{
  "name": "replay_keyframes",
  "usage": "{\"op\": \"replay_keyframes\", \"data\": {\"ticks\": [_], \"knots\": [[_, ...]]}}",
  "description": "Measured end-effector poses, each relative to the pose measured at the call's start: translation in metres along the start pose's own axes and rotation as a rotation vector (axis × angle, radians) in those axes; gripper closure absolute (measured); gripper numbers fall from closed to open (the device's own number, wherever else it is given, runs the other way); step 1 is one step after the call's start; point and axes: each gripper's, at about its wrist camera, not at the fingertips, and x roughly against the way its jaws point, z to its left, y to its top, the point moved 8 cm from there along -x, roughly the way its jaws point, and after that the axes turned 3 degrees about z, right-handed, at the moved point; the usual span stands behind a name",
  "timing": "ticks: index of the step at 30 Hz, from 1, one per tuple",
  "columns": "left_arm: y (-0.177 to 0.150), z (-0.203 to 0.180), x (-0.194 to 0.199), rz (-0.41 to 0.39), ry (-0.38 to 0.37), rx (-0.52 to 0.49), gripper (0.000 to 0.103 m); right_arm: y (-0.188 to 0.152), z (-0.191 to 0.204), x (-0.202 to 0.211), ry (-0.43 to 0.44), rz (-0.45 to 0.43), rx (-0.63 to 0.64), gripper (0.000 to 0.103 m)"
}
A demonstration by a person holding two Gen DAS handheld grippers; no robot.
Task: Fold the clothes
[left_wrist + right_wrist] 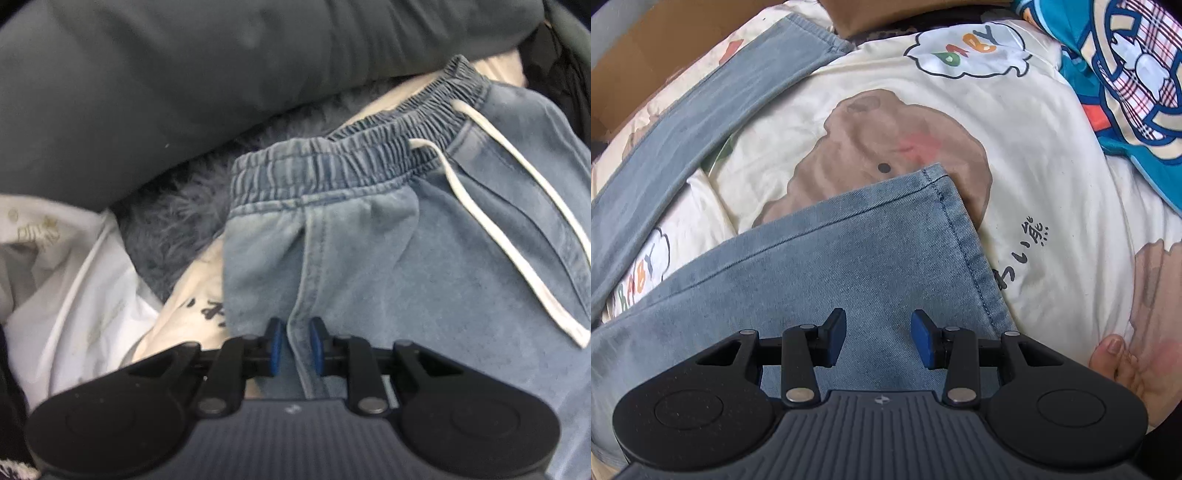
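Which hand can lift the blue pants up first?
Probably the left. The left gripper has its jaws shut on a fold of the jeans below the waistband. The right gripper hangs open over the leg hem, holding nothing.

The left wrist picture is dim and soft, and the gray pillow at the top looks blurry. The right wrist picture is bright and sharp, with even light and soft shadows. Both pictures bend round at the edges, and their corners go dark.
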Motion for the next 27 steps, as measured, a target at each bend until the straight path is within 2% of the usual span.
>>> {"op": "replay_keyframes", "data": {"ticks": [4, 6, 9, 11, 13, 17, 22, 25, 27], "knots": [[0.0, 0.004, 0.015, 0.007, 0.001, 0.042, 0.082, 0.002, 0.006, -0.002, 0.018, -0.008, -0.001, 0.057], [0.001, 0.003, 0.031, -0.017, -0.005, 0.025, 0.083, 0.004, 0.012, -0.003, 0.037, -0.018, 0.005, 0.057], [0.003, -0.006, 0.058, -0.074, -0.038, -0.034, 0.069, 0.008, 0.022, -0.005, 0.066, -0.031, 0.021, 0.057], [0.005, -0.013, 0.07, -0.103, -0.065, -0.065, 0.052, 0.01, 0.028, -0.006, 0.079, -0.041, 0.037, 0.057], [0.008, -0.021, 0.078, -0.128, -0.095, -0.093, 0.05, 0.013, 0.035, -0.007, 0.086, -0.051, 0.054, 0.057], [0.013, -0.032, 0.069, -0.122, -0.124, -0.103, 0.051, 0.016, 0.046, -0.012, 0.096, -0.05, 0.081, 0.057], [0.014, -0.032, 0.034, -0.083, -0.062, -0.116, 0.053, 0.021, 0.056, -0.02, 0.09, -0.052, 0.113, 0.057], [0.015, -0.018, 0.008, -0.058, -0.001, -0.095, 0.074, 0.024, 0.056, -0.031, 0.056, -0.04, 0.123, 0.057], [0.016, -0.011, 0.006, -0.068, 0.009, -0.075, 0.081, 0.027, 0.054, -0.04, 0.03, -0.028, 0.127, 0.057]]}}
